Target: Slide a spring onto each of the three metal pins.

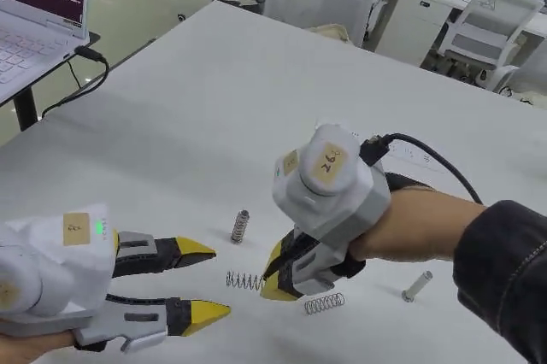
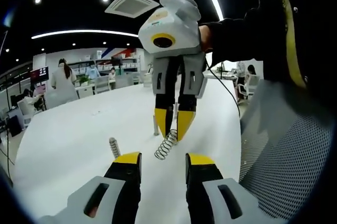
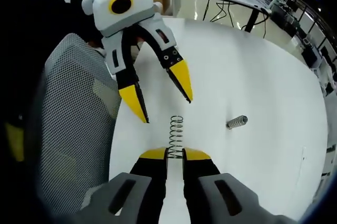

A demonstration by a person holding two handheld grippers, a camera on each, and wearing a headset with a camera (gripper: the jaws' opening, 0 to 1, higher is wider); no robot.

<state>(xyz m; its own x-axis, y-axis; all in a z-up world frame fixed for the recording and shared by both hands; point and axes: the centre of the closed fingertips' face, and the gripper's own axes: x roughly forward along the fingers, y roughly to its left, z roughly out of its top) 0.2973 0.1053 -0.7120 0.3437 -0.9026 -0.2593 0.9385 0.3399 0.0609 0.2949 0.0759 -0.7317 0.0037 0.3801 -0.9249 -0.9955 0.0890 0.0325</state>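
Observation:
My right gripper (image 1: 270, 278) is shut on one end of a spring (image 1: 244, 280), which sticks out towards my left gripper (image 1: 209, 280). In the right gripper view the spring (image 3: 176, 132) rises from between the closed tips of the right gripper (image 3: 175, 154), and the left gripper (image 3: 160, 95) faces it, open. The left gripper (image 2: 164, 160) holds nothing; the held spring (image 2: 166, 145) hangs just beyond its tips. A metal pin with a spring on it (image 1: 240, 226) stands behind. A bare pin (image 1: 417, 285) and a loose spring (image 1: 325, 302) rest to the right.
The work rests on a white table (image 1: 256, 99). A laptop (image 1: 34, 5) with a black cable (image 1: 81, 82) sits on a desk at far left. Office chairs (image 1: 487, 31) stand beyond the table's far edge. A mesh chair (image 3: 73, 129) is near the left gripper.

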